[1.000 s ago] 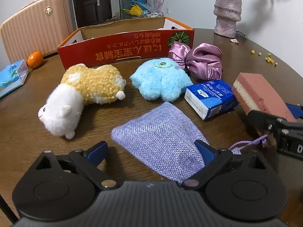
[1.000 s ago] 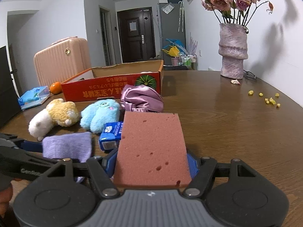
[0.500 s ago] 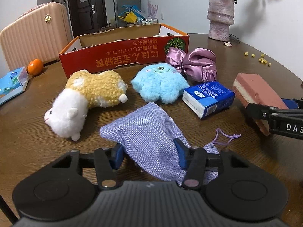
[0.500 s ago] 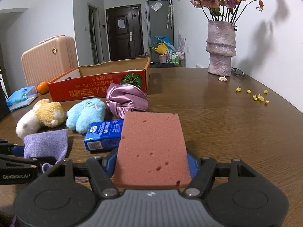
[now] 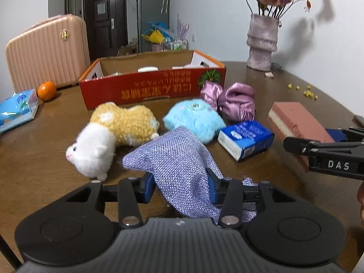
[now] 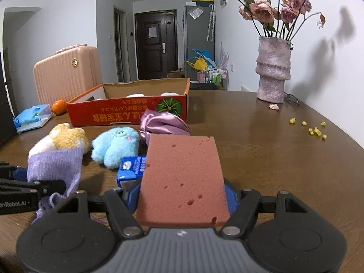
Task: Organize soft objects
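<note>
Lilac woven pouch (image 5: 179, 159): pinched between the blue pads of the left claw (image 5: 180, 187), whose jaws have just been closing on it; its front corner is raised off the surface, its gathered mouth is bunched behind the pads.
Left claw: pressed together on the pouch; it is also seen at the left edge of the right wrist view (image 6: 34, 187).
Pink sponge (image 6: 183, 182): clamped flat between the pads of the right claw (image 6: 182, 196); a pale layer is shown along its side in the left wrist view (image 5: 295, 120).
Right claw: closed on the sponge, held to the right of the pouch (image 5: 323, 152).
Brown wooden surface (image 6: 273, 150): all loose things are carried on it.
Yellow-and-white plush animal (image 5: 111, 134): laid on its side, just left of the pouch.
Blue plush toy (image 5: 193, 119): set just behind the pouch, beside the plush animal.
Purple satin scrunchie (image 5: 232, 102): placed behind the blue toy, close to the box front.
Blue tissue pack (image 5: 245, 140): laid between the blue toy and the sponge.
Red cardboard box (image 5: 154, 86): open-topped, stood behind the toys; pale items are seen inside, too hidden to be named.
Vase of dried roses (image 6: 273, 70): stood at the far right, near the wall.
Orange fruit (image 5: 46, 91): left beside a blue packet (image 5: 17, 108), far left.
Pink suitcase (image 5: 47, 52): stood behind the surface.
</note>
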{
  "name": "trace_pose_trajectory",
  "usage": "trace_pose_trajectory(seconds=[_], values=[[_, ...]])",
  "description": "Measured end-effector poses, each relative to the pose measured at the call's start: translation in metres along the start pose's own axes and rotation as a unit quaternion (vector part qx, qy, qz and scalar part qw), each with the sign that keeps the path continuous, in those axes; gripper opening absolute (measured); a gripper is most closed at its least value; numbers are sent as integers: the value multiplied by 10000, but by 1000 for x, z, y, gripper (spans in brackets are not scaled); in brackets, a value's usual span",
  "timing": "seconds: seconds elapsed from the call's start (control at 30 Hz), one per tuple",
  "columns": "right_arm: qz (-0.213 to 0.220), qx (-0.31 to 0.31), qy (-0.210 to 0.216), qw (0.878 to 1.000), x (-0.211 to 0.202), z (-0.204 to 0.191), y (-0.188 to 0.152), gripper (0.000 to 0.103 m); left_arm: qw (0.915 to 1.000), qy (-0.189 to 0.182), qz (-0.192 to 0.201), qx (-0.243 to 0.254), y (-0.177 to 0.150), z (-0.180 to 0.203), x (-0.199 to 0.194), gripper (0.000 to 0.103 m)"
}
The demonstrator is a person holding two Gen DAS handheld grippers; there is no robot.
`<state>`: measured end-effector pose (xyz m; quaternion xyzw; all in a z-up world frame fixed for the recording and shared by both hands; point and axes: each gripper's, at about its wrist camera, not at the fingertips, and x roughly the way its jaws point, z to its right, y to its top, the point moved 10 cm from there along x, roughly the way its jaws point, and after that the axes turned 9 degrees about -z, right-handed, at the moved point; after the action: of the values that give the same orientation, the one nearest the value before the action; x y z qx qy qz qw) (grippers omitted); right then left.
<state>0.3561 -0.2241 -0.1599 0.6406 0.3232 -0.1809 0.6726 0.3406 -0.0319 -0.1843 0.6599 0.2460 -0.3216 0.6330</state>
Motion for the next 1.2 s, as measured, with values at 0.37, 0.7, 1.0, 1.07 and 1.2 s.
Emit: trace_pose_trajectory(seconds=[0.37, 0.7, 1.0, 1.07, 1.2], values=[[218, -154, 56, 9996, -11, -19, 24, 69, 9993, 61, 353, -80, 20, -15, -23, 45], [413, -309, 165, 9985, -11, -38, 52, 69, 9976, 143, 658, -154, 47, -32, -37, 45], [536, -429, 247, 9973, -3, -52, 77, 69, 9956, 182, 886, -251, 73, -46, -42, 45], [569, -445, 275, 9970, -1, -55, 82, 70, 9951, 187, 934, -278, 79, -48, -42, 45], [623, -476, 332, 9964, 5, -62, 92, 69, 9943, 180, 993, -355, 90, -53, -37, 45]])
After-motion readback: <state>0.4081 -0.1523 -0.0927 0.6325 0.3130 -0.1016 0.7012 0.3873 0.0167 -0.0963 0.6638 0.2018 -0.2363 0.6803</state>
